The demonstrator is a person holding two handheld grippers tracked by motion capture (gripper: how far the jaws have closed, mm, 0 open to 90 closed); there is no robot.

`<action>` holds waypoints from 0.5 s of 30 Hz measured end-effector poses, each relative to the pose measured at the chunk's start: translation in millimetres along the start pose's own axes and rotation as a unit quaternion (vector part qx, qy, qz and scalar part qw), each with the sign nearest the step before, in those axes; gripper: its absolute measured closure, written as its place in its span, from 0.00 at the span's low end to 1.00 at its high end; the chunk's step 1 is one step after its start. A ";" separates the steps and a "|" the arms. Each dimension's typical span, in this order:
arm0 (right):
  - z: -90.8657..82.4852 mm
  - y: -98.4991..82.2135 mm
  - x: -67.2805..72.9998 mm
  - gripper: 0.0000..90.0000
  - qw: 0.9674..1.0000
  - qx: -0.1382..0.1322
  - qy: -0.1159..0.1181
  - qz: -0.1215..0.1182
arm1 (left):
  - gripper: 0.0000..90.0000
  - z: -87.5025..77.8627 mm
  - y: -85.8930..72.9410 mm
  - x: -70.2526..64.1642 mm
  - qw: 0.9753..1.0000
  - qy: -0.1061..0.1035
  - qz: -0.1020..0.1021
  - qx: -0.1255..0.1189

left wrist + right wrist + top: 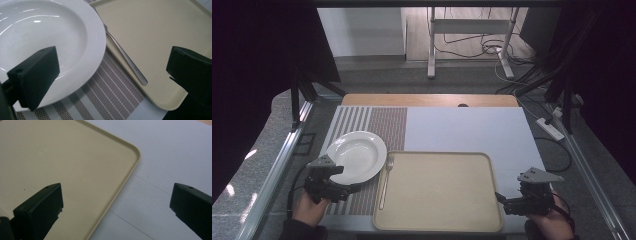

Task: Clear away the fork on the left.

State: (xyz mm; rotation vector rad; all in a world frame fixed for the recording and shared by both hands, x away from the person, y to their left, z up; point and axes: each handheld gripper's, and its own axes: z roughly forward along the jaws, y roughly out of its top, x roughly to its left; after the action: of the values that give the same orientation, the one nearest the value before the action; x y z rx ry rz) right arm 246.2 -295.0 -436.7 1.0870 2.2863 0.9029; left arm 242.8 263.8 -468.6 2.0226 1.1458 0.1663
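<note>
The left tongs [353,187] are hovering low at the near left of the surface [472,130], jaws spread wide and gripping nothing. In the left gripper view one jaw is hanging over the near rim of the white plate [50,40] while the other is sitting out over the near left corner of the beige tray [160,37]; whether either jaw is touching anything I cannot tell. Between them a fork [126,58] is lying with its handle along the tray's left rim (the tines are tucked in by the plate's edge, just beside it).

The right tongs [500,198] are waiting at the near right corner of the tray [439,192], also fully parted and empty. In the right gripper view one jaw is hanging over the tray's floor [62,157] and the other over the pale surface [170,152] beyond the tray's rounded corner.

From the high view, the plate [357,156] is resting on a striped placemat [377,125] at the left, its right edge just beside the fork [385,180], which is running front to back between plate and tray. The tray is sitting at the near middle, nothing lying in it. A hand [309,207] is holding each pair of tongs from the near edge.
</note>
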 end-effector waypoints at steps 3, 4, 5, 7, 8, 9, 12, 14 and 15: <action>0.1 0.0 0.0 0.00 1.000 0.000 0.000 0.000 | 0.00 -1.9 -2.5 -0.1 1.000 0.001 -0.001 0.001; 0.1 -0.1 -0.1 0.00 1.000 0.000 0.000 0.000 | 0.00 -2.6 -3.4 -0.1 1.000 0.001 0.000 0.001; 0.1 -0.1 -0.2 0.00 1.000 0.000 0.000 0.001 | 0.00 -3.3 -4.2 -0.2 1.000 0.001 -0.001 0.002; 0.1 -0.1 -0.3 0.00 1.000 0.000 0.000 0.001 | 0.00 -4.4 -6.0 -0.7 1.000 0.003 -0.001 0.002; 0.0 -0.1 -0.2 0.00 1.000 0.000 0.000 0.000 | 0.00 -5.3 -6.8 -1.1 1.000 0.005 -0.001 0.004; 0.1 -0.1 -0.2 0.00 1.000 0.000 0.000 0.000 | 0.00 -5.7 -7.7 -1.4 1.000 0.006 -0.001 0.003; 0.1 -0.1 -0.2 0.00 1.000 0.001 0.000 0.000 | 0.00 -7.5 -10.6 -2.4 1.000 0.009 0.001 0.006; 0.2 -0.1 -0.2 0.00 1.000 0.000 0.000 0.000 | 0.00 -8.6 -12.4 -3.2 1.000 0.012 0.000 0.007; 0.2 -0.1 -0.2 0.00 1.000 0.000 0.000 0.000 | 0.00 -9.3 -13.2 -3.4 1.000 0.013 0.001 0.008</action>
State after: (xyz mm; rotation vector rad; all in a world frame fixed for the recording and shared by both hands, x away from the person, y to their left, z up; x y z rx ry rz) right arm 246.4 -295.2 -436.9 1.0879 2.2866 0.9019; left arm 227.7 270.1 -470.5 2.0417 1.1641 0.1845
